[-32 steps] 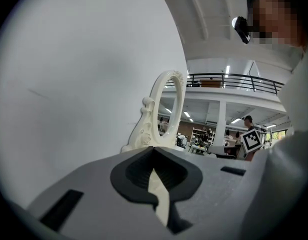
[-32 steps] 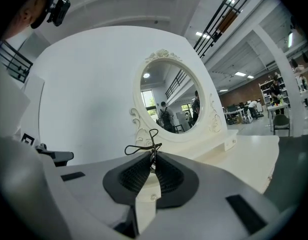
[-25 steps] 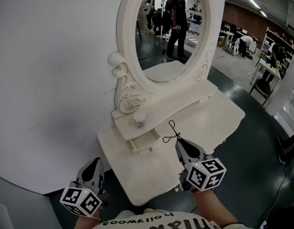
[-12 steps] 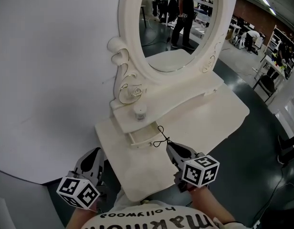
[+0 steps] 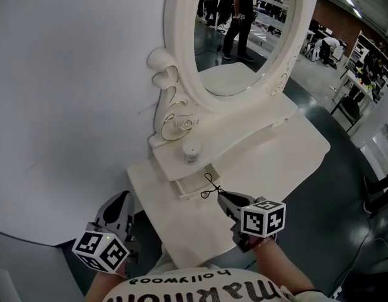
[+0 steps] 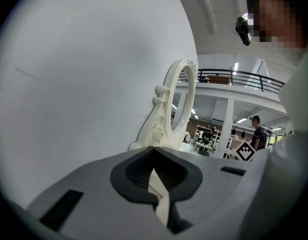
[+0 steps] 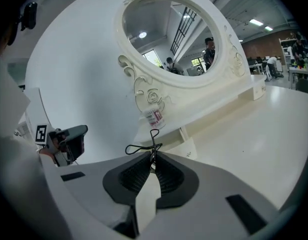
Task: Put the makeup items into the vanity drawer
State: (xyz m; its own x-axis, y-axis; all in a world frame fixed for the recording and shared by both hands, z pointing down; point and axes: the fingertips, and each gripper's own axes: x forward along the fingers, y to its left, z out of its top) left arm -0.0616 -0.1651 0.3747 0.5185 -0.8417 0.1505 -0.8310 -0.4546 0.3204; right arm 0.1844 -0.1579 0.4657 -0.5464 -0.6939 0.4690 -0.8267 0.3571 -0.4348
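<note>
Over the open drawer, right tool pinches a black loop, perhaps wire; left tool closed

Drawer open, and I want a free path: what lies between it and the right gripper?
Only the thin black loop pinched in the right gripper, sticking out toward the drawer; otherwise bare tabletop, in the right gripper view.

The mirror is cut off at the top by the head view's upper edge. The black loop pinched in the right gripper is too thin to identify, and its lower end is hidden between the jaws. The jar has print too small to read, and the inside of the drawer is too small to make out.
</note>
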